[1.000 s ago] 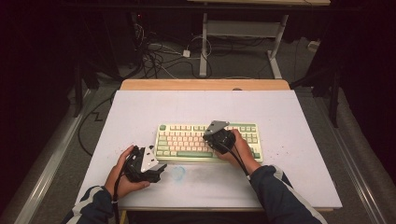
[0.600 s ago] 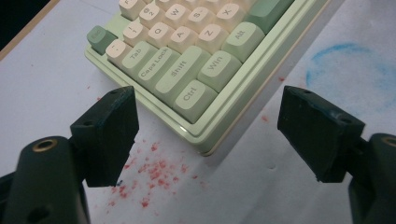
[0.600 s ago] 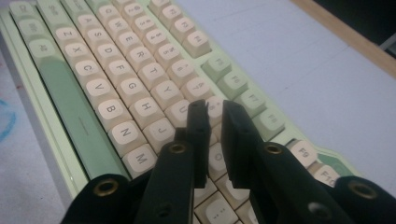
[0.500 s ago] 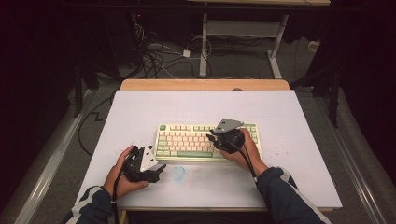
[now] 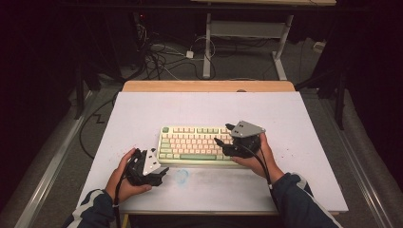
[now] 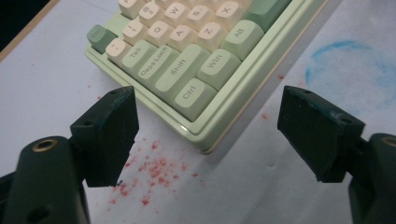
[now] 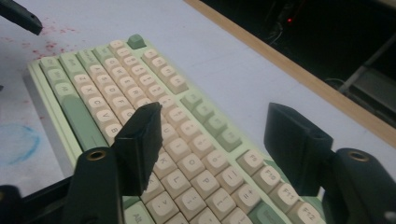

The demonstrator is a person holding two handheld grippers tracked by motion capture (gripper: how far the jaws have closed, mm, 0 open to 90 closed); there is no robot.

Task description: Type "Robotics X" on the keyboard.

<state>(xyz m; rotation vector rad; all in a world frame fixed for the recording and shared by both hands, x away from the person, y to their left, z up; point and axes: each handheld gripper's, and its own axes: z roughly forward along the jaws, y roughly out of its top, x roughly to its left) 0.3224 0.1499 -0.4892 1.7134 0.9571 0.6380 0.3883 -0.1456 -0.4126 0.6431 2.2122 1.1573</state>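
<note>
A pale green keyboard [image 5: 192, 145] with cream keys lies in the middle of the white table [image 5: 142, 114]. My left gripper [image 5: 161, 175] rests on the table at the keyboard's near left corner. Its jaws stand open, with the Ctrl corner of the keyboard [image 6: 187, 70] just ahead of them and nothing gripped. My right gripper [image 5: 222, 134] hovers over the keyboard's right end, held in a hand. Its jaws have just been opening and stand open above the keys [image 7: 187, 140], with nothing between them.
A blue chalky ring [image 5: 182, 175] marks the table just in front of the keyboard. Red specks [image 6: 154, 168] dot the surface by the left gripper. The table's far wooden edge [image 5: 209, 86] borders a dark floor with cables [image 5: 161, 54] and a desk frame [image 5: 247, 33].
My right gripper has risen and shifted right along the keyboard, and its jaws have gone from shut to open. The left gripper has stayed put.
</note>
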